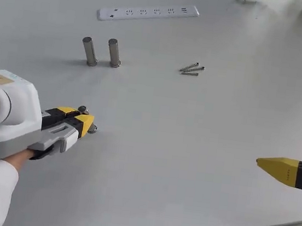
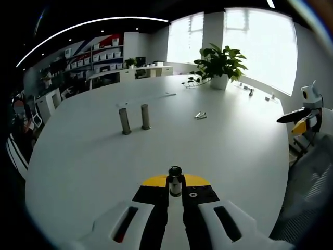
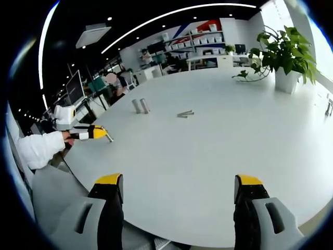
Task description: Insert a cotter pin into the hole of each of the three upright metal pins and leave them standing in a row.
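Grip on the near side: your left hand-held gripper [image 1: 85, 122] is clamped on one metal pin [image 2: 175, 179], whose rounded end pokes out past the yellow tips, low over the white surface [image 1: 188, 167]. Your right hand-held gripper [image 3: 179, 188] hangs at the near right edge, jaws spread wide with nothing between them. Farther out, two more pins [image 1: 114, 53] stand upright just beside each other. To their right, three cotter pins [image 1: 192, 69] lie flat in a tight bunch, and beyond them lies a power strip [image 1: 148, 12]. I'd judge the metal pin stiff, smooth and round, so it could twist in the jaws. Hold it mid-body, clear of its hole, which I can't make out. The cotter pins look thin and light, so pinch one by its head end.
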Motion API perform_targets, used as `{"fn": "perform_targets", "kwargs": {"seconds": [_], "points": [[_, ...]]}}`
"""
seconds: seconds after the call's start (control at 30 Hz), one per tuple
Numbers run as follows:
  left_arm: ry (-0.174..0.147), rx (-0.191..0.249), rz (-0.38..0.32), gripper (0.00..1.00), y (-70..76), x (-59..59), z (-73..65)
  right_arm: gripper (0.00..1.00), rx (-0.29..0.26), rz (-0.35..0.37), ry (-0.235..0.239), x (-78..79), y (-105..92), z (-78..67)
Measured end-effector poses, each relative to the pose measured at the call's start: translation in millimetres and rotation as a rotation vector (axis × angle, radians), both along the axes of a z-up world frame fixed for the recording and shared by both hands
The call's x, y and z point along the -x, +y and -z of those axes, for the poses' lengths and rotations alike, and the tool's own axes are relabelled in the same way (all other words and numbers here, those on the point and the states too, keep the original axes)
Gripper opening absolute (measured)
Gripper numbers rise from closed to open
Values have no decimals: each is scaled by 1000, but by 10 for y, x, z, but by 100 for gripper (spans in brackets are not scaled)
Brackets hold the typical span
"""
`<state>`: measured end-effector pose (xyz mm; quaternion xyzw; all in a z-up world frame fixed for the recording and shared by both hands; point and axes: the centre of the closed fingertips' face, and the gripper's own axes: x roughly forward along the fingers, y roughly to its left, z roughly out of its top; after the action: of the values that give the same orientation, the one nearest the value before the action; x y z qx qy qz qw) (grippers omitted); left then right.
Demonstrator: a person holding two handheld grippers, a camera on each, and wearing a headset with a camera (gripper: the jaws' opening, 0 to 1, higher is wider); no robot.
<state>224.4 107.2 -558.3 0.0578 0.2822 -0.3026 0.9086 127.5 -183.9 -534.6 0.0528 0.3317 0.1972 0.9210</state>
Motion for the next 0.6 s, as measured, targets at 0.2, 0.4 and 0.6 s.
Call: {"fn": "perform_targets", "kwargs": {"seconds": [0.2, 0.4, 0.6], "points": [[6, -14, 8, 7, 0, 24, 72, 86, 6, 2, 4, -5, -3, 0], [-4, -23, 28, 7, -30, 61, 125, 86, 6, 4, 2, -12, -4, 0], [-14, -6, 42, 7, -15, 90, 99, 86, 6, 3, 4, -6, 29, -3]]}}
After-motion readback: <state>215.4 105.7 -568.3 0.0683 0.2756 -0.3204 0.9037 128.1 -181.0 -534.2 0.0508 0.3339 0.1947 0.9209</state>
